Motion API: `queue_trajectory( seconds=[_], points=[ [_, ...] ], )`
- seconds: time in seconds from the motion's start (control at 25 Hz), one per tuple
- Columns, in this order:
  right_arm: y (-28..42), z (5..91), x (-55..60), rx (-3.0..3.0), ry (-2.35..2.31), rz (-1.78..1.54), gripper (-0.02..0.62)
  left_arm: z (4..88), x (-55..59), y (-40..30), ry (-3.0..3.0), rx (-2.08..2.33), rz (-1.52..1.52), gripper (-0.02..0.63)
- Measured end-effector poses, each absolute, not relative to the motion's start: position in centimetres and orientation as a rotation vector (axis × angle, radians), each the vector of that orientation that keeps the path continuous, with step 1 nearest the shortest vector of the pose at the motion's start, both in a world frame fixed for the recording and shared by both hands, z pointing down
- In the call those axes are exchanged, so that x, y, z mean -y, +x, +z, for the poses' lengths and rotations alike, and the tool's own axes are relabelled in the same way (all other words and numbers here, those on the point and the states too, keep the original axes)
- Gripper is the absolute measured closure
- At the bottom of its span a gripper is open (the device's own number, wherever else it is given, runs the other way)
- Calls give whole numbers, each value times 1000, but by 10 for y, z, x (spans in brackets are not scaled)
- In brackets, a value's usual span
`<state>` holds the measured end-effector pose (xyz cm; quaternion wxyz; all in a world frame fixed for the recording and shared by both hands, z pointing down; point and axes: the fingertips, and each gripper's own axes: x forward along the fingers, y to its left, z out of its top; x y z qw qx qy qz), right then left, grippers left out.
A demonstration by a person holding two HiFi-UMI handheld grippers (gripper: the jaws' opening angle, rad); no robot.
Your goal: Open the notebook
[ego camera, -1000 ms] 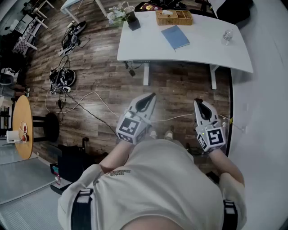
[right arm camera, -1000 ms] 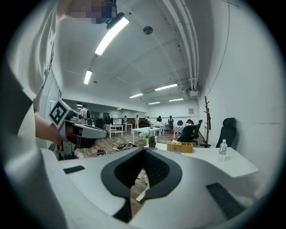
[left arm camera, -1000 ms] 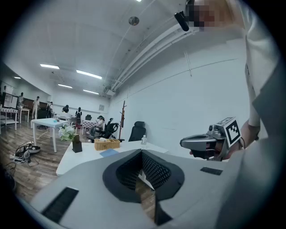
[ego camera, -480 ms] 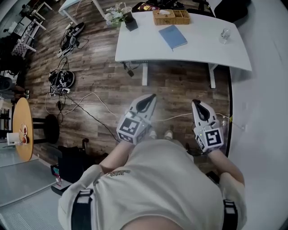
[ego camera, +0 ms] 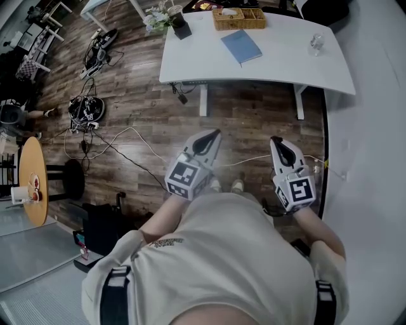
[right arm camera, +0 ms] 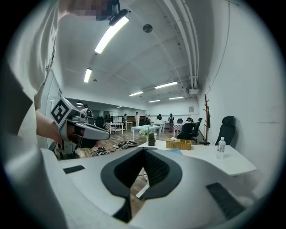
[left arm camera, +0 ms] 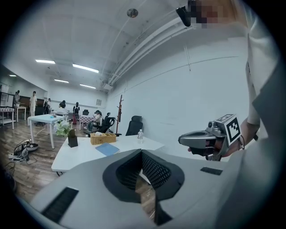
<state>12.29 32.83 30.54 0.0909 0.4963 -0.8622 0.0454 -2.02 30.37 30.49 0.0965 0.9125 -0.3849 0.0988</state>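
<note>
Task not begun: notebook (ego camera: 241, 47) lies closed toward table's (ego camera: 285, 66) far edge; left claw (ego camera: 212, 136) and right claw (ego camera: 278, 141) both closed, empty, well short of it.

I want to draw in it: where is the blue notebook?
In the head view's top middle, the blue notebook lies on the white table, near the wicker basket.
</note>
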Motion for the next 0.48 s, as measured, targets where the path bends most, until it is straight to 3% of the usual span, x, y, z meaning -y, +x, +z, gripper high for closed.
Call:
queue_trajectory(
  seconds=[0.48],
  points=[
    [145, 307, -327, 2605, 1461, 142, 594, 311, -304, 4, 2696, 1148, 306, 606]
  ],
)
